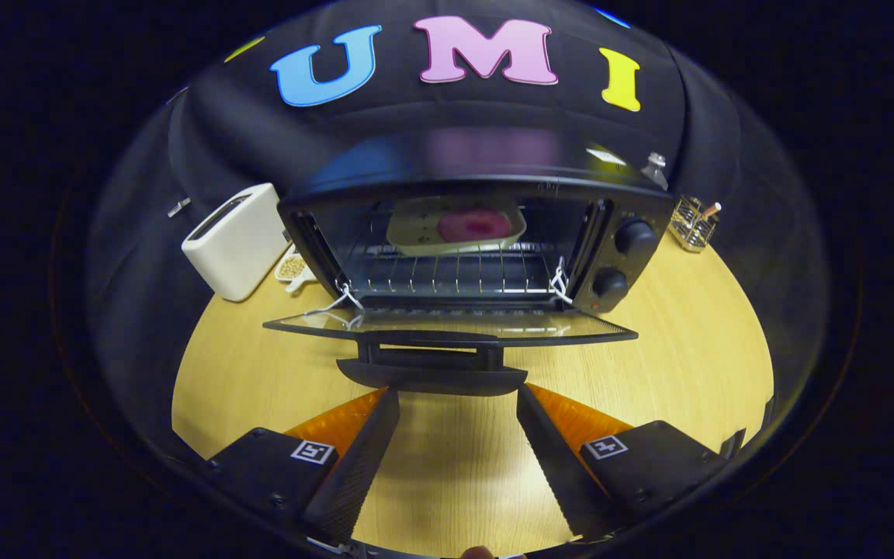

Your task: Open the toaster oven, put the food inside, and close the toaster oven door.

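Observation:
A black toaster oven (625, 256) stands on the wooden table with its glass door (447, 324) folded down flat toward me. On the wire rack inside rests a pale plate (416, 229) carrying a pink, round piece of food (474, 225). The door's handle (435, 371) lies just ahead of my fingertips. My gripper (456, 396) is open, its two fingers spread wide just below the handle, with nothing between them but bare tabletop.
A white slot toaster (236, 241) stands left of the oven, with a small dish of beans (292, 269) behind it. A wire basket (693, 223) and a small bottle (655, 169) sit to the right rear. The wooden table (687, 365) spreads around the oven.

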Available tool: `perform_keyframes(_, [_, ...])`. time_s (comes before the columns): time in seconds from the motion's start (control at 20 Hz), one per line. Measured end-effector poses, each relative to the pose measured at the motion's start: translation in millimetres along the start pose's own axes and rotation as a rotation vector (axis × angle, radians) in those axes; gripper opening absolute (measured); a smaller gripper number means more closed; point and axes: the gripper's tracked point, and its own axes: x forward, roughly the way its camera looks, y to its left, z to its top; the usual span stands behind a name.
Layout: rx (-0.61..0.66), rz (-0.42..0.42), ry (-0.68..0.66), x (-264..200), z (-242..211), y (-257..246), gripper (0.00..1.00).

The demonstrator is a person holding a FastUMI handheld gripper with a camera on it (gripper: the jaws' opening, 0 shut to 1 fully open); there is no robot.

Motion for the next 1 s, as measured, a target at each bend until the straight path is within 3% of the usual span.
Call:
perform_keyframes(0.25, [0.022,-0.012,-0.105,-15,43,-8,1.00])
perform_keyframes(0.6, [-0.042,-0.060,-0.359,-80,115,-42,1.00])
perform_keyframes(1.0, [-0.076,-0.084,-0.555,-151,171,-76,1.00])
